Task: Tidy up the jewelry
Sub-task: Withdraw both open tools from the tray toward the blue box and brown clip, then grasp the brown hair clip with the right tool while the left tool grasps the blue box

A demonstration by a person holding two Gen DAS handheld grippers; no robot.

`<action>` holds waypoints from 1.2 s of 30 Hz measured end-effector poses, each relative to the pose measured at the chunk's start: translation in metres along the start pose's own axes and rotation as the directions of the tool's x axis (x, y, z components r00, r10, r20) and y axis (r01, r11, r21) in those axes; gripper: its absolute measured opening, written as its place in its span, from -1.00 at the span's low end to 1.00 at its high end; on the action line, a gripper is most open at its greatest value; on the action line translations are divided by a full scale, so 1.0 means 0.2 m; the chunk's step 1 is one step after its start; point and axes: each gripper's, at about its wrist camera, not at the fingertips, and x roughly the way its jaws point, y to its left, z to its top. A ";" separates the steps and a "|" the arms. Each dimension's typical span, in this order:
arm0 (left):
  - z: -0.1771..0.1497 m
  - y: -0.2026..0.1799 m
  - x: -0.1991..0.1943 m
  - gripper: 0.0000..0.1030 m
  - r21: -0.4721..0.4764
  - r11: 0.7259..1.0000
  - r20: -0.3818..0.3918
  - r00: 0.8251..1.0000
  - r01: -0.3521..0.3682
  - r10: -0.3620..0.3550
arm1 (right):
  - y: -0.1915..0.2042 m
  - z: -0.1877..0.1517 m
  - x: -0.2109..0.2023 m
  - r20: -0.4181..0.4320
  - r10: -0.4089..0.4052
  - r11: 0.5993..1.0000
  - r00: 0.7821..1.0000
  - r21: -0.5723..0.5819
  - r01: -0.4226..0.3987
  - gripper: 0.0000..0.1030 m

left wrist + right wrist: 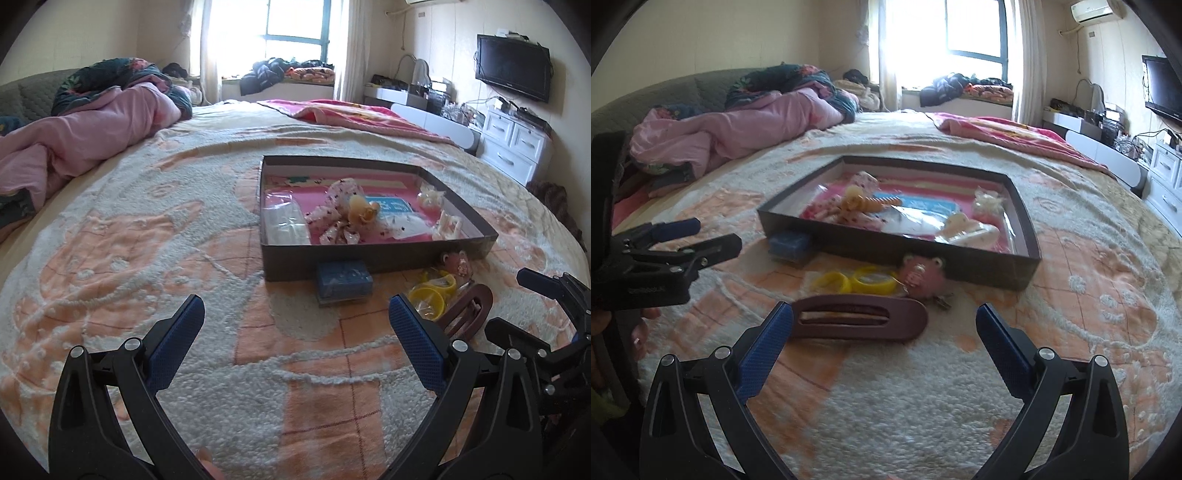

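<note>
A dark shallow box (369, 258) (960, 271) lies on the bed and holds hair ties, clips and clear packets. In front of it lie a small blue case (343, 282) (788, 244), two yellow rings (430, 299) (855, 282), a pink clip (460, 263) (919, 275) and a large brown hair clip (467, 312) (860, 319). My left gripper (295, 328) is open and empty, short of the blue case. My right gripper (884, 338) is open and empty, its fingers either side of the brown hair clip's near edge. It also shows in the left wrist view (532, 310).
A cream and orange textured blanket (184, 258) covers the bed. A pink quilt (85, 136) is heaped at the far left. A red blanket (351, 110) lies at the far right. White drawers (513, 140) and a wall television (511, 66) stand beyond the bed's right edge.
</note>
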 end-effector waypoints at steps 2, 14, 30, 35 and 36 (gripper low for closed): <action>0.00 -0.01 0.02 0.78 0.004 1.000 -0.007 1.000 0.006 -0.006 | -0.02 -0.01 0.02 -0.022 0.007 1.000 1.000 0.024 -0.007 0.88; 0.06 -0.04 0.14 0.75 0.008 0.999 -0.045 0.998 0.042 -0.041 | -0.06 -0.01 0.17 -0.119 0.117 0.987 0.986 0.121 -0.102 0.87; 0.09 -0.10 0.25 0.27 0.003 0.995 -0.104 0.990 0.097 -0.096 | -0.12 -0.01 0.09 -0.100 0.211 0.967 0.972 0.165 -0.193 -0.24; 0.08 -0.11 0.29 0.07 0.003 0.995 -0.124 0.987 0.099 -0.098 | -0.17 -0.02 0.02 -0.084 0.204 0.967 0.975 0.173 -0.187 -0.57; 0.08 -0.11 0.30 0.00 -0.001 0.995 -0.128 0.987 0.098 -0.098 | -0.18 -0.02 0.01 -0.081 0.207 0.966 0.975 0.174 -0.190 -0.59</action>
